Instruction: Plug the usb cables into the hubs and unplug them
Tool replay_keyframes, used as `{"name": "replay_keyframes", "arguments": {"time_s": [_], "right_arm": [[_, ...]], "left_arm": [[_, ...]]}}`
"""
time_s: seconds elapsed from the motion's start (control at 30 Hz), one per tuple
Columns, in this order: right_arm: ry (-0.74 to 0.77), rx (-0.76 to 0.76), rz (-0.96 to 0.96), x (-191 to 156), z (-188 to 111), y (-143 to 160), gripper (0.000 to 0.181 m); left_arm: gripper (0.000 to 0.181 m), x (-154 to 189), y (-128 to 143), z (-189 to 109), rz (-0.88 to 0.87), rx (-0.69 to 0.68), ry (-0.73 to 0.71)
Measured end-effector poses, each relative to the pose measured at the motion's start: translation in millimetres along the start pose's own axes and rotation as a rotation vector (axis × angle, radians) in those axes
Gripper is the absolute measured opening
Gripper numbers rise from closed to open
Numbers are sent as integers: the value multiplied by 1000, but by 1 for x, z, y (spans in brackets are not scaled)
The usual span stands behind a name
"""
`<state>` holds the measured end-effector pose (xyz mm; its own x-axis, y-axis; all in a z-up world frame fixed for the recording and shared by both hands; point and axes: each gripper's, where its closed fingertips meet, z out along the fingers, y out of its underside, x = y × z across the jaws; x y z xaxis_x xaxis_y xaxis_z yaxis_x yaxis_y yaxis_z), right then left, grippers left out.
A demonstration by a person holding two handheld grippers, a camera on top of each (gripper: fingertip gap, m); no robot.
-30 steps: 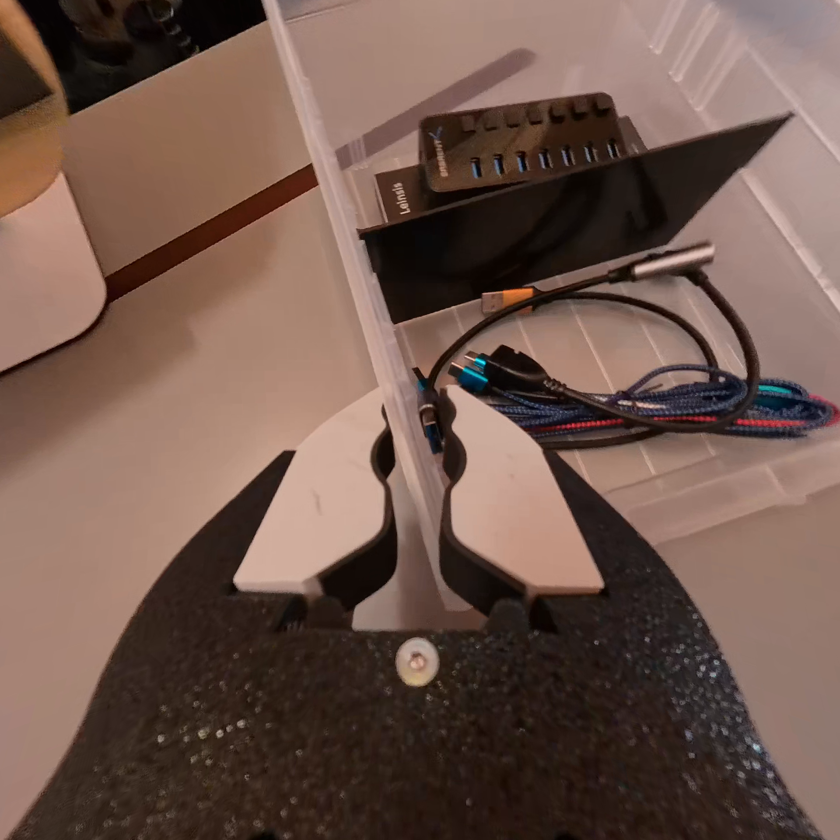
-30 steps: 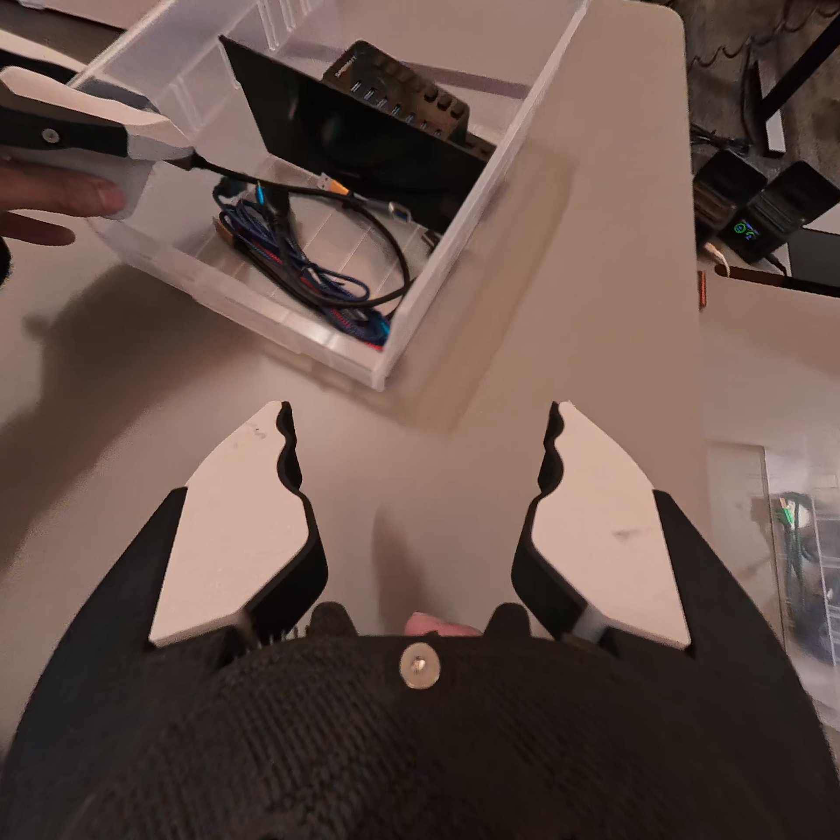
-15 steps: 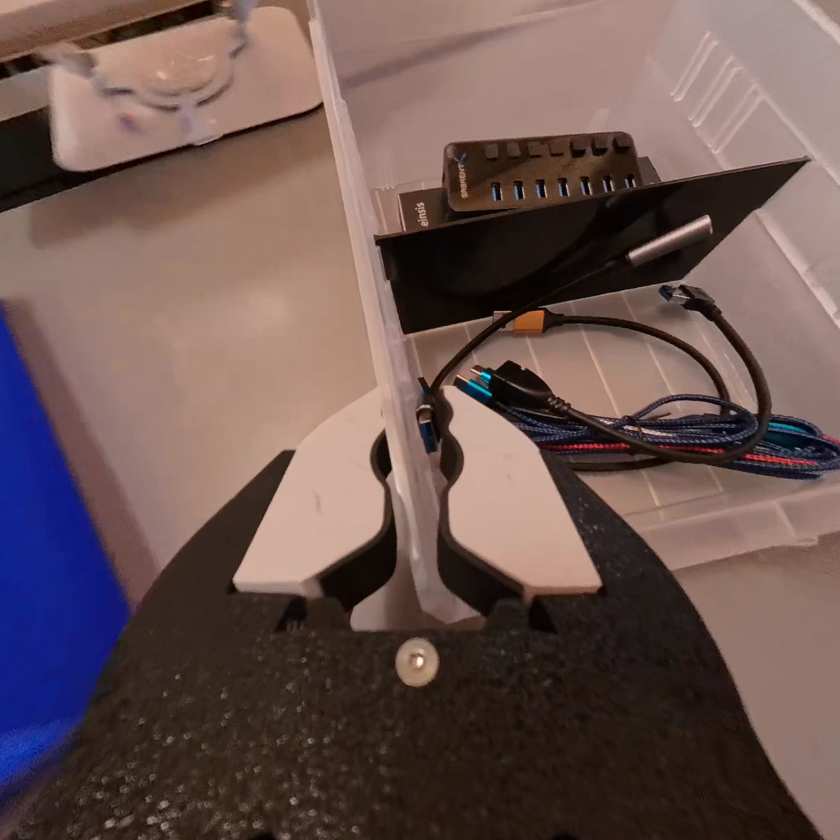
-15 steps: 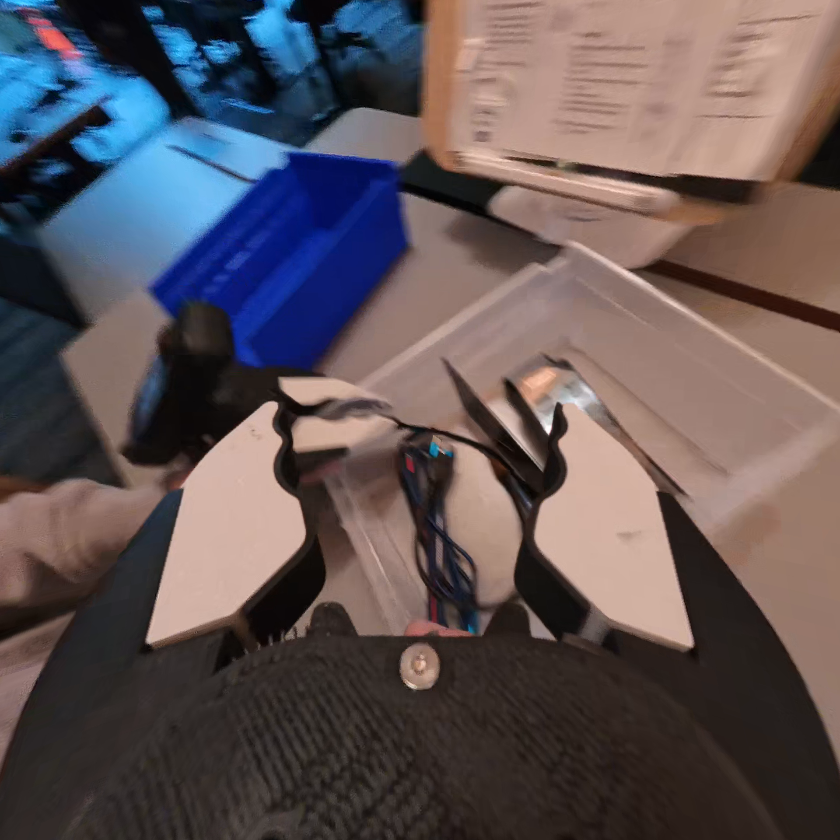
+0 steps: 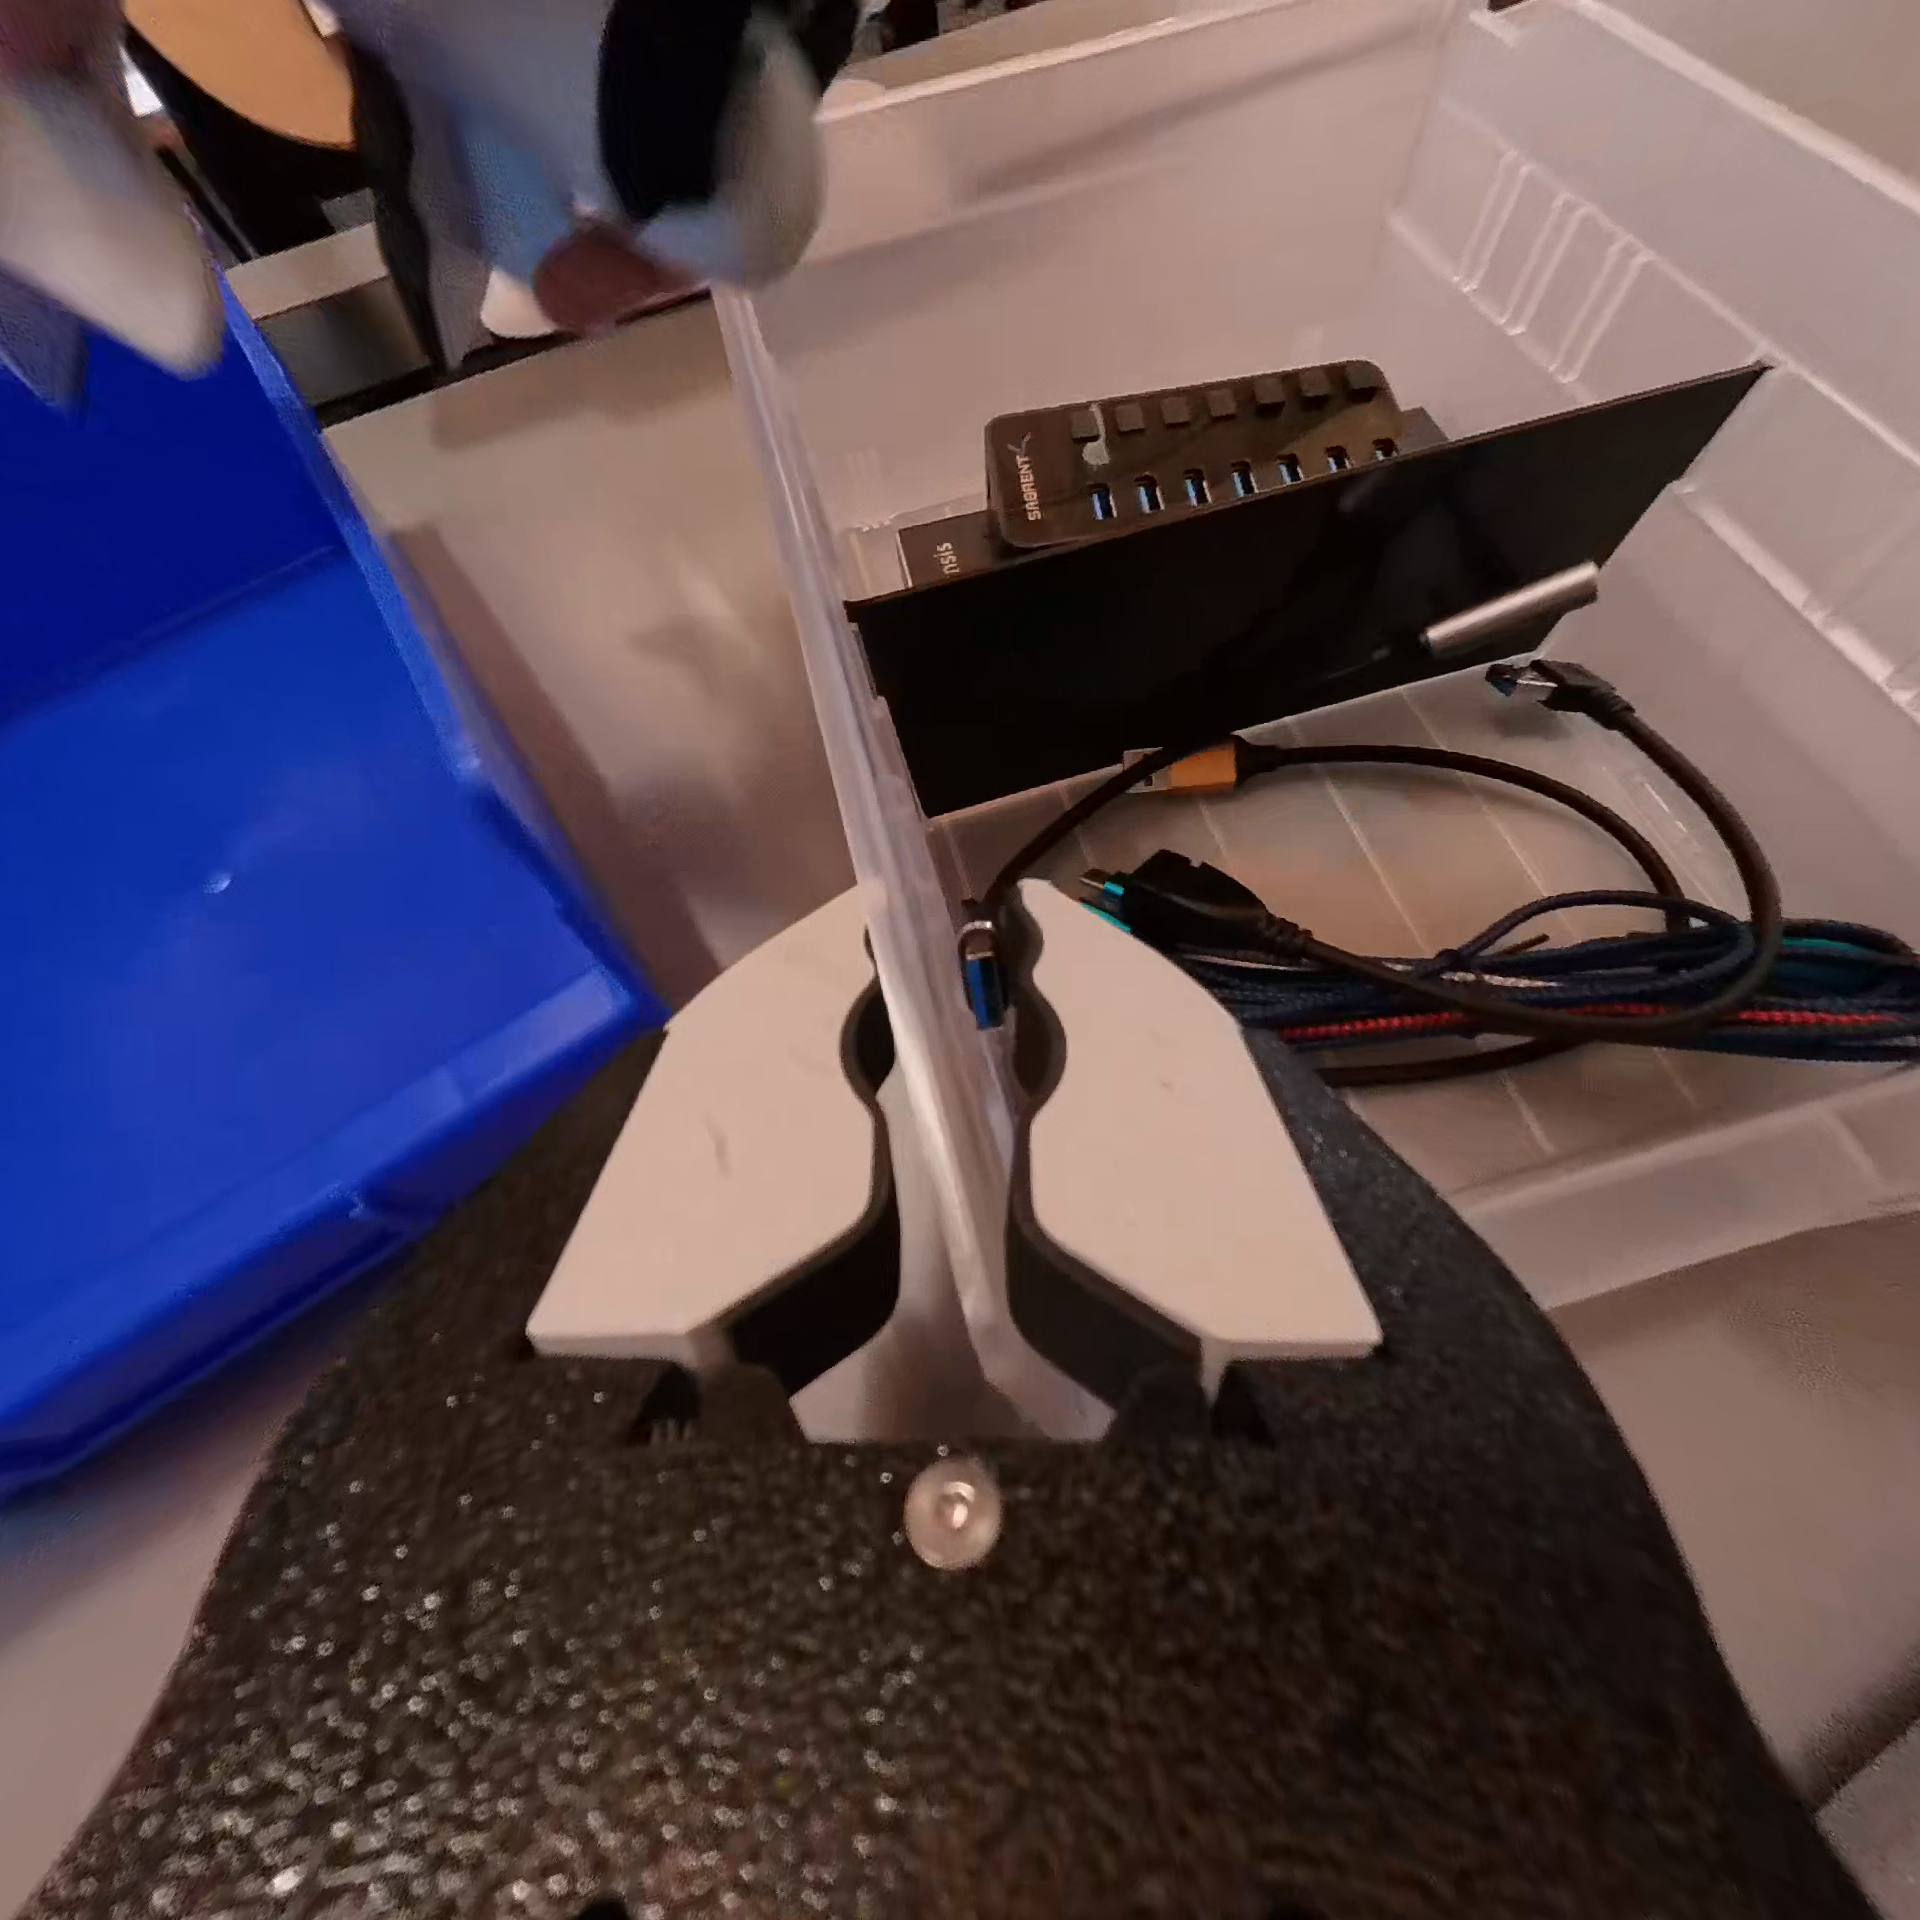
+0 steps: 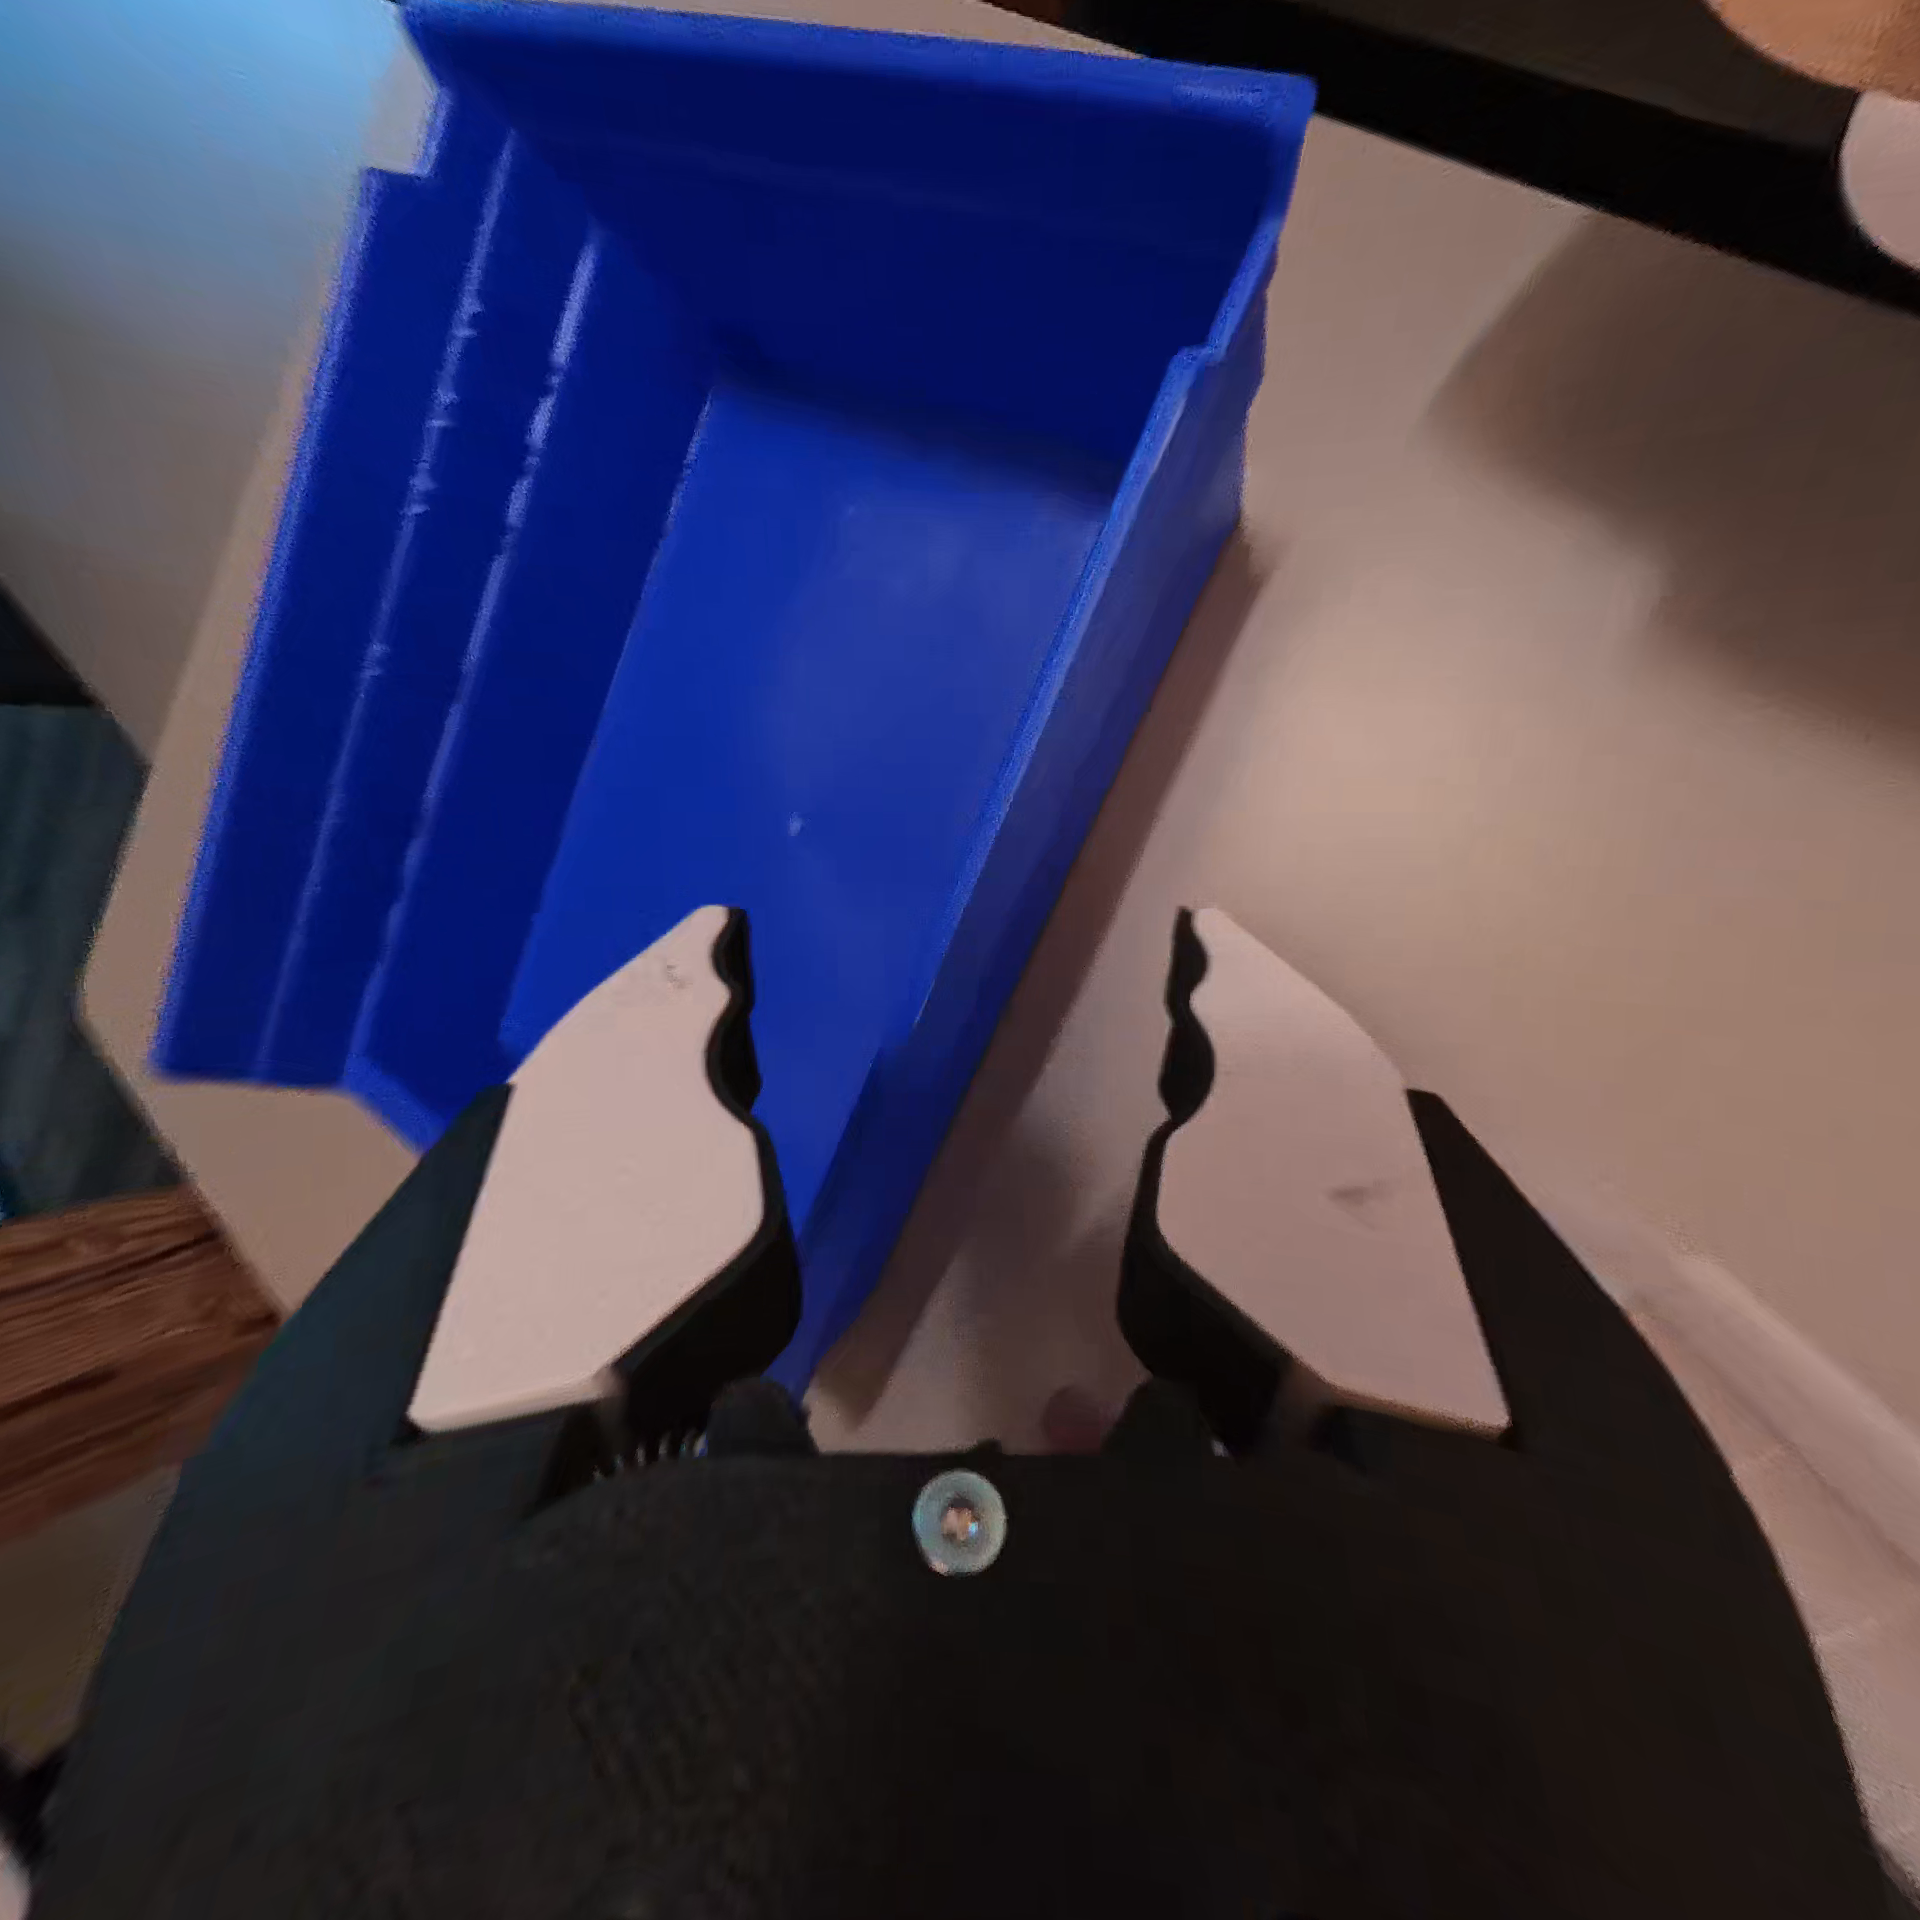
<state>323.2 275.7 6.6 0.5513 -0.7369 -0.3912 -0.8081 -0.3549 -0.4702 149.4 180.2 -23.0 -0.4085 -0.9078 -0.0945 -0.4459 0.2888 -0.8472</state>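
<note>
A clear plastic bin (image 5: 821, 582) holds a black USB hub (image 5: 1195, 447) with a row of blue ports, which lies behind a leaning black panel (image 5: 1247, 644). A bundle of USB cables (image 5: 1558, 987) lies on the bin floor. My left gripper (image 5: 940, 914) is shut on the bin's left wall. A blue USB plug (image 5: 984, 977) sits against the inside of that wall between the fingers. My right gripper (image 6: 958, 925) is open and empty, and hovers over the right wall of a blue bin (image 6: 831, 623).
The blue bin is empty and also shows in the left wrist view (image 5: 208, 831), just left of the clear bin on the beige table (image 6: 1558, 727). A blurred dark and white shape (image 5: 675, 135) hangs above the clear bin's wall.
The blue bin has come into the left wrist view, close beside the clear bin. My right gripper has swung from the clear bin to above the blue bin and stays open.
</note>
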Motion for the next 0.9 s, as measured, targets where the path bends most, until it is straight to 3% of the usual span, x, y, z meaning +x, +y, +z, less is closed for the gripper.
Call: {"name": "replay_keyframes", "arguments": {"time_s": [0.03, 0.13, 0.2, 0.27, 0.43, 0.57, 0.67, 0.8, 0.9], "right_arm": [[30, -3, 17, 4, 11, 0, 74], [49, -102, 114, 8, 38, 14, 70], [8, -124, 162, 3, 51, 19, 46], [-14, -127, 192, -1, 60, 22, 45], [53, -112, 102, 1, 62, 23, 40], [148, -139, -15, 6, 63, 25, 20], [146, -151, -71, 2, 61, 22, 15], [133, -88, -155, -12, 38, -9, 15], [102, 16, -214, -22, -11, -47, 14]], "left_arm": [[19, 0, 0, 0, 16, 1, 4], [22, 0, -2, 0, 76, 21, 20], [23, 0, -3, 0, 93, 38, 27], [23, -4, -3, 0, 111, 51, 18], [23, -17, 0, -1, 148, 69, 15], [23, -21, 1, -2, 174, 72, 3], [22, -26, 3, -5, 189, 69, -18], [21, -36, 10, -12, 190, 60, -28], [20, -47, 17, -22, 179, 58, -41]]}}
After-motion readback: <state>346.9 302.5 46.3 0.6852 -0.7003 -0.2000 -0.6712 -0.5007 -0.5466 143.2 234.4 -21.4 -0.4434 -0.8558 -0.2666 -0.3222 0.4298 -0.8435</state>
